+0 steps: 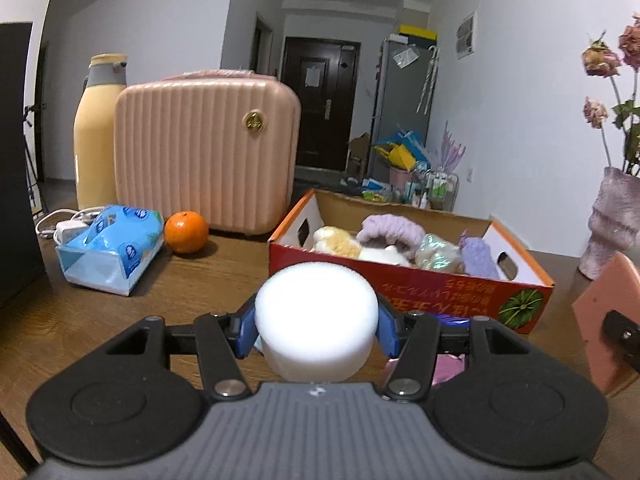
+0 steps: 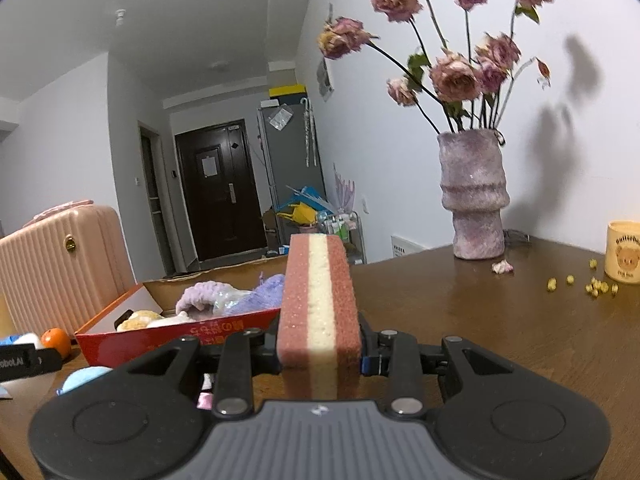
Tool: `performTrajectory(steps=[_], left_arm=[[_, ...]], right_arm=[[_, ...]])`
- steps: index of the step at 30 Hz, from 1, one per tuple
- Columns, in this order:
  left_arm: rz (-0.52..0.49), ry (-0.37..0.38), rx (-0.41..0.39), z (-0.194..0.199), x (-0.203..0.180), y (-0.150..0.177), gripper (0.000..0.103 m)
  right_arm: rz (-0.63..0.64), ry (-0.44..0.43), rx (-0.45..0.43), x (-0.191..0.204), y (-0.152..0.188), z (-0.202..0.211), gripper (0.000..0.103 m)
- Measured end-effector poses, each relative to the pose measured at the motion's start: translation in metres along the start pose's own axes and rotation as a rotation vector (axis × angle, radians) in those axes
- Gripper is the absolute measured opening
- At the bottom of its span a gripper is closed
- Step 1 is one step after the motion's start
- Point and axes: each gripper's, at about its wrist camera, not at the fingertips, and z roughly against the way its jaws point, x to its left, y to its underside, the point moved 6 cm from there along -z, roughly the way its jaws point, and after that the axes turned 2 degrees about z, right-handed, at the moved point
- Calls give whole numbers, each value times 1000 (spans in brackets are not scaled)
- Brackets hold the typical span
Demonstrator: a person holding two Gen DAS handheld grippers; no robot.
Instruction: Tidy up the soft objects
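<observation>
My left gripper [image 1: 316, 330] is shut on a white round foam sponge [image 1: 316, 316], held above the wooden table just in front of the red cardboard box [image 1: 400, 286]. The box holds a plush toy [image 1: 338, 240], purple knit pieces [image 1: 390, 232] and other soft items. My right gripper [image 2: 320, 354] is shut on a pink-and-cream striped sponge block [image 2: 318, 312], held to the right of the same box [image 2: 176, 340]. The pink sponge edge also shows in the left wrist view [image 1: 600, 320].
A pink case [image 1: 206, 152], yellow bottle [image 1: 100, 132], tissue pack [image 1: 110, 248], orange [image 1: 186, 232] and charger cable lie left of the box. A purple vase of dried roses [image 2: 474, 196], a cream mug [image 2: 622, 250] and scattered petals sit on the right. Small soft items lie near the box front [image 2: 86, 376].
</observation>
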Motion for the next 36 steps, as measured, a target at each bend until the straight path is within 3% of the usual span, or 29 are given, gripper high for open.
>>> performTrajectory(steps=[17,36], left_arm=[[-58,42,-87,13,-13,-5,58],[-34,30,-89,-26,-7,-23,58]], right_arm=[[42,-51,-33,19,0,-3,31],[160,-54,-60,34,-6,-45,31]])
